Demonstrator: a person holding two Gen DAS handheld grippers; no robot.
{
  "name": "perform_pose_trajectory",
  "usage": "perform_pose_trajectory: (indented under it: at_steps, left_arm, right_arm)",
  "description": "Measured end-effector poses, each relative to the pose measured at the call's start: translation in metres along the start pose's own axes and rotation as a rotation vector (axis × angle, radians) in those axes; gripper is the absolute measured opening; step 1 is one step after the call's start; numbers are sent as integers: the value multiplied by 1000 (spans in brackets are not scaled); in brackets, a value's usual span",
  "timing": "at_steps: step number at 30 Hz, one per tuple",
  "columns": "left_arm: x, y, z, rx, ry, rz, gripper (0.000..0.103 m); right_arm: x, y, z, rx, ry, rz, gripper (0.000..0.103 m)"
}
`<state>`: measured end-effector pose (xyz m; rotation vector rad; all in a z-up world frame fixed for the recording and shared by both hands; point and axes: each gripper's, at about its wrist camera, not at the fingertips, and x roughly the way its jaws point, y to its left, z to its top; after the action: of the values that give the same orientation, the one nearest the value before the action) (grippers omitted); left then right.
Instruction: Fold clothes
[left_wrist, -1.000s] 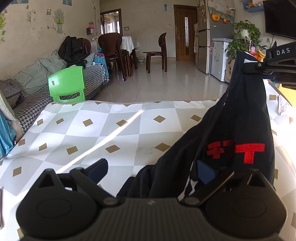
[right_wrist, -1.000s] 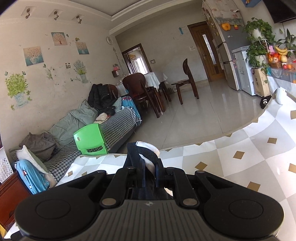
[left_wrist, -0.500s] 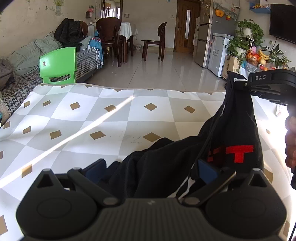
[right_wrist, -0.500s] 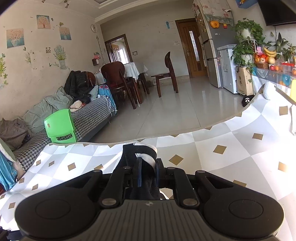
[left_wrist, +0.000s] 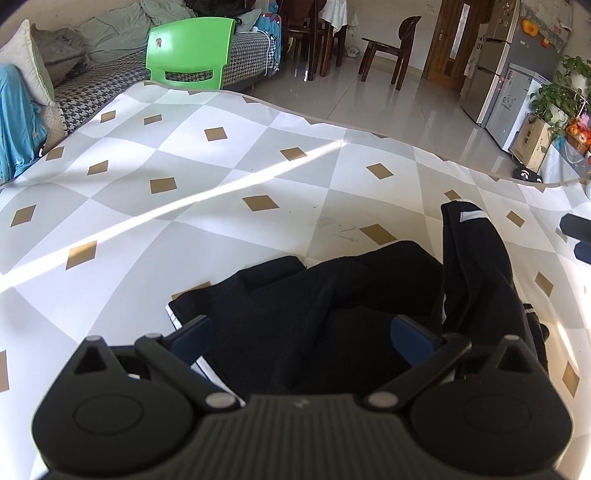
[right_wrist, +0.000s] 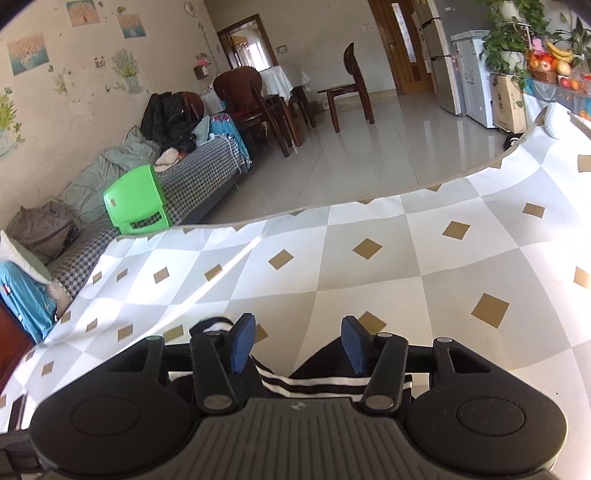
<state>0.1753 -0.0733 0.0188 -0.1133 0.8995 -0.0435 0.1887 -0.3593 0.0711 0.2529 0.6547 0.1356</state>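
A black garment (left_wrist: 332, 306) lies crumpled on the table's diamond-patterned cloth (left_wrist: 221, 184), with one part (left_wrist: 472, 251) bearing a white stripe standing up at the right. My left gripper (left_wrist: 301, 338) is open, its fingers wide apart on either side of the heap, low over it. In the right wrist view my right gripper (right_wrist: 298, 343) is open too, nothing between its blue pads (right_wrist: 242, 343). Right beneath it lies the garment's black hem with white stripes (right_wrist: 314, 380). The right gripper's fingertips (left_wrist: 576, 224) show at the left wrist view's right edge, apart from the garment.
The table's far edge (right_wrist: 369, 201) drops to a tiled floor. A green plastic chair (left_wrist: 188, 55) and a sofa with bedding (right_wrist: 192, 177) stand beyond the left corner. A fridge (right_wrist: 443, 55), plants and fruit (right_wrist: 550, 62) are at the far right.
My right gripper has opened and let go of the garment, which dropped from hanging into a heap on the table. The left gripper tilted down over it, still open.
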Motion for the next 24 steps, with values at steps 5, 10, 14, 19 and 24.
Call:
perform_pose_trajectory:
  at_steps: [5,10,14,19,24]
  left_arm:
    - [-6,-2,-3,24,7,-13,103]
    - [-12,-9,-9,52,9,-24,103]
    - [-17,-13,-13,69,5,-29,103]
    - [-21,-14,-18,90,7,-21,103]
    - [-19,-10,-22,70,30,-22,103]
  right_arm:
    - [-9,7,-25,-113,128,90,51]
    - [-20,14,-59,-205,233,141,54]
    - [-28,22,-79,-258,278,149,56]
    - [-33,30,-95,-296,277,184,64]
    - [-22,47,-116,-416,308,151,65]
